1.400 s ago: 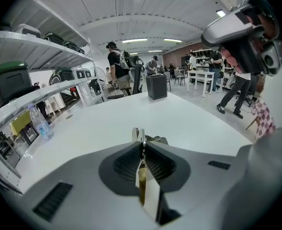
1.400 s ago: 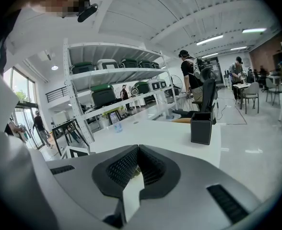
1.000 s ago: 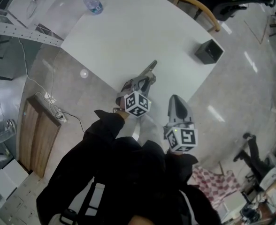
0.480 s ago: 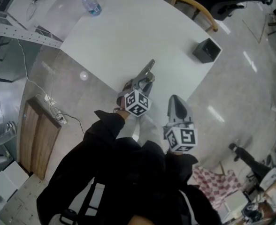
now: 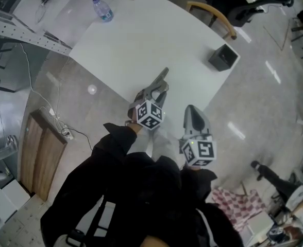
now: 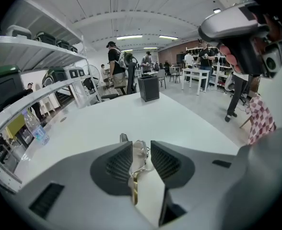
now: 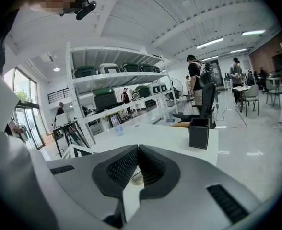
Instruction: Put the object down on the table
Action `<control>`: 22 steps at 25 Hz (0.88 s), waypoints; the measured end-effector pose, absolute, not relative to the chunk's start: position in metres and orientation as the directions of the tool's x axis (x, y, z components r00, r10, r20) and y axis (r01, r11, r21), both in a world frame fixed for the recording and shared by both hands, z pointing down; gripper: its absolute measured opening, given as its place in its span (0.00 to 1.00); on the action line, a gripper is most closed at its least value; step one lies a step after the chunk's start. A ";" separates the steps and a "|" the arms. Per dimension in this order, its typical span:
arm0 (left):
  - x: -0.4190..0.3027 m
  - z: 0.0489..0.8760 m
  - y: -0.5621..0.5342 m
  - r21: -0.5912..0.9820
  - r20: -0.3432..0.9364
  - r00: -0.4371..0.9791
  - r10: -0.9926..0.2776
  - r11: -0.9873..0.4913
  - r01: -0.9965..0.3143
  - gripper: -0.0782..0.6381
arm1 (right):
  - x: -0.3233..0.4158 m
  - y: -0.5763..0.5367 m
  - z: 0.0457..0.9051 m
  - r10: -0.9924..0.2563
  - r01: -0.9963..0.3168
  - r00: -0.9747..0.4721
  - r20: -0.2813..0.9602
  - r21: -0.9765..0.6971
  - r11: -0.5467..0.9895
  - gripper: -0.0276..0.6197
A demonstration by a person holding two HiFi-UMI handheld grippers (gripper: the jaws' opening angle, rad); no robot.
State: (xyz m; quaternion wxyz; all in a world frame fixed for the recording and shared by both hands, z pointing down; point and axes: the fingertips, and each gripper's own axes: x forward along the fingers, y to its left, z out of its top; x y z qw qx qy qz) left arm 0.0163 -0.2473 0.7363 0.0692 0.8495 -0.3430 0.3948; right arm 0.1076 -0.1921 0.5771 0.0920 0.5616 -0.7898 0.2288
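My left gripper is held over the near edge of the white table. Its jaws are shut on a thin metal object, silvery wire with a gold-coloured stem, which pokes out just past the pads in the left gripper view; what it is I cannot make out. My right gripper hangs beside it to the right, off the table's near edge. In the right gripper view its jaws meet with nothing between them.
A black open box stands near the table's right corner and a water bottle near the far left edge. A wooden chair is behind the table. Shelving runs along the left. People stand farther off in the room.
Both grippers stay almost where they were. The head view has shifted slightly, so the table sits a little lower in the picture.
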 end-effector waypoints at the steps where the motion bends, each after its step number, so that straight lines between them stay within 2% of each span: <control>1: 0.015 0.732 -0.247 -0.154 0.712 0.452 -0.537 -0.748 -0.646 0.26 | 0.108 -0.191 0.575 -0.846 -0.929 -0.353 0.399 -0.256 0.267 0.05; 12: 0.002 0.673 -0.239 -0.114 0.645 0.468 -0.604 -0.682 -0.723 0.26 | 0.109 -0.182 0.541 -0.862 -0.927 -0.363 0.355 -0.236 0.293 0.05; 22: -0.003 0.598 -0.233 -0.058 0.521 0.511 -0.683 -0.626 -0.778 0.26 | 0.113 -0.182 0.505 -0.891 -0.933 -0.343 0.299 -0.216 0.287 0.05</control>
